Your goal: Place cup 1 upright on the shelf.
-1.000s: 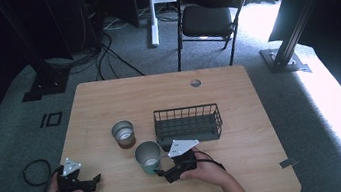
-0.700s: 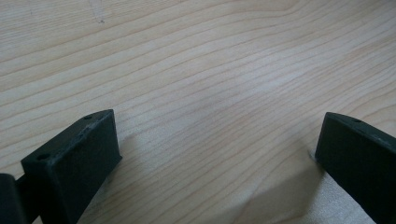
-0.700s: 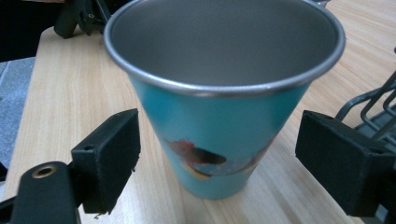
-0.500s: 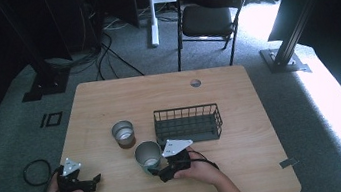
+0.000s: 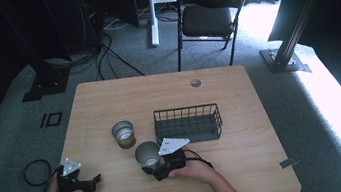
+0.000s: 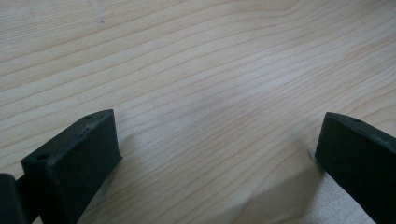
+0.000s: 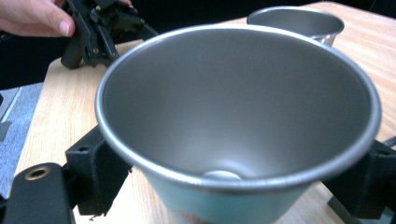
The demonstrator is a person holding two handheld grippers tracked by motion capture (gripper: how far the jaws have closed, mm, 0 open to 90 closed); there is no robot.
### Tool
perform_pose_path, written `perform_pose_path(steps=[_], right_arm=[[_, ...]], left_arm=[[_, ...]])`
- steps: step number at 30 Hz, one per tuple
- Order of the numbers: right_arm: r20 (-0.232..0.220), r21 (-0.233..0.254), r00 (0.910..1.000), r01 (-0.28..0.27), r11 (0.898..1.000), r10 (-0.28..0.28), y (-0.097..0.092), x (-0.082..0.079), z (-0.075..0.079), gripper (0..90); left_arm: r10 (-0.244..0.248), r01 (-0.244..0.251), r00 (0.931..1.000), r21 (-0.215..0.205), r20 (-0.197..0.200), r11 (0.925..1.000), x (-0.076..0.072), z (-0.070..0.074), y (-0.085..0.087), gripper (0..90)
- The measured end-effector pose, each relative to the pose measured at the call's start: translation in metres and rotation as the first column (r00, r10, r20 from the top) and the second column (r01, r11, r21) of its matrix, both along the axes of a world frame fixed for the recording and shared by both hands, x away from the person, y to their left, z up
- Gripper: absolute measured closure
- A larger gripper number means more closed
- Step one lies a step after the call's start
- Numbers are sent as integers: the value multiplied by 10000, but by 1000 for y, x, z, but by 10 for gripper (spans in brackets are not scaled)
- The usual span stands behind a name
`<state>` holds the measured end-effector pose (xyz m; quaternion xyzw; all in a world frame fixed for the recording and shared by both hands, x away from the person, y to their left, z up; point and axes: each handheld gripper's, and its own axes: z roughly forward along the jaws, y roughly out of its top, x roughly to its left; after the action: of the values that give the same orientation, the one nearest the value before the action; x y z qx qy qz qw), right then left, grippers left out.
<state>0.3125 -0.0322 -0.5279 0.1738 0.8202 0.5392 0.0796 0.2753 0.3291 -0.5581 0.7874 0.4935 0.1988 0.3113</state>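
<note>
A steel cup (image 5: 147,154) with a pale teal lower wall stands near the table's front middle. My right gripper (image 5: 150,166) is open with its jaws on either side of this cup. In the right gripper view the cup (image 7: 233,116) sits between the two black jaws of the right gripper (image 7: 233,191), close to both. A second steel cup (image 5: 123,133) stands just behind and left of the first, and appears as the second cup (image 7: 294,21) at the top right. My left gripper (image 5: 95,181) rests at the front left, open over bare wood (image 6: 219,154).
A black wire basket (image 5: 188,123) stands right of the cups. The wooden table (image 5: 238,91) has a round hole near its far edge. The left gripper (image 7: 100,30) lies beyond the held-between cup. A folding chair (image 5: 208,17) stands behind the table.
My right gripper has slid left along the table until its jaws flank the near cup. The left gripper and both cups have stayed put.
</note>
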Motion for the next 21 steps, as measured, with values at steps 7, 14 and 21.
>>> perform_pose_path(steps=[7, 14, 21], right_arm=[[195, -24, 9997, 147, 9999, -147, 2, -1, 0, 144], [-68, -14, 9999, 118, 9999, -118, 2, -4, 7, 146], [-22, 189, 9997, 250, 9995, -250, 0, -3, 20, 146]], left_arm=[[1, -1, 10000, -2, 0, 10000, 0, 0, 0, 3], [2, -2, 10000, -2, 0, 10000, 0, 0, 0, 3], [3, -3, 10000, -4, 2, 10000, 0, 0, 0, 3]])
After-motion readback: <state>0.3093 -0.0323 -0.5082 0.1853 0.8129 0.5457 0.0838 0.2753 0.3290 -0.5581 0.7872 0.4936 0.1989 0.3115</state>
